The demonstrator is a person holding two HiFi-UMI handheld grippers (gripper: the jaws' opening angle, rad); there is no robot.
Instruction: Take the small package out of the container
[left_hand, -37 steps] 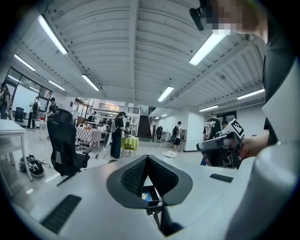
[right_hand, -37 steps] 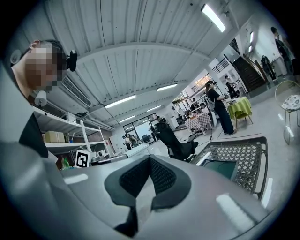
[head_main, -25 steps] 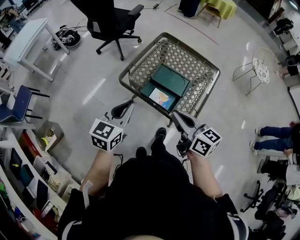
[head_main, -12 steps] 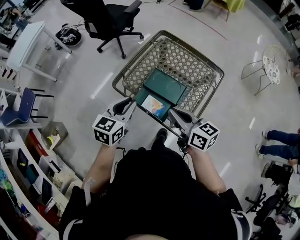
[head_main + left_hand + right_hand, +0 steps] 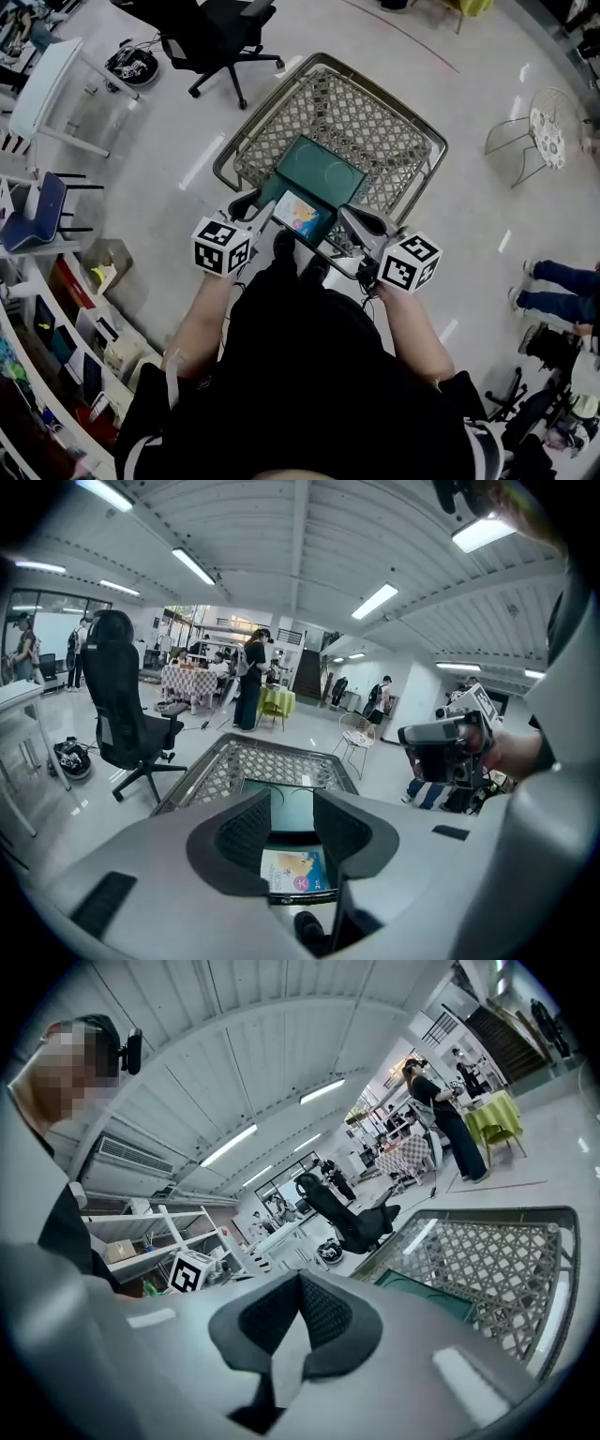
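The container is a wire-mesh shopping cart [image 5: 375, 122] on the floor in front of me. Inside it lies a large dark green box [image 5: 322, 172], and at its near end a small package [image 5: 302, 215] with a colourful picture. My left gripper [image 5: 246, 204] hovers over the cart's near left edge. Its jaws are opening with nothing between them; in the left gripper view the package [image 5: 296, 872] shows through their gap, below and apart. My right gripper [image 5: 354, 220] is at the near right edge, shut and empty [image 5: 298, 1283].
A black office chair [image 5: 211, 33] stands beyond the cart's left side, with a white table [image 5: 42, 84] farther left. Shelves [image 5: 56, 328] run along my left. A wire chair [image 5: 544, 131] and a seated person's legs [image 5: 553, 281] are to the right.
I have stepped up to the cart. Both grippers moved forward from short of the cart to its near edge, either side of the small package.
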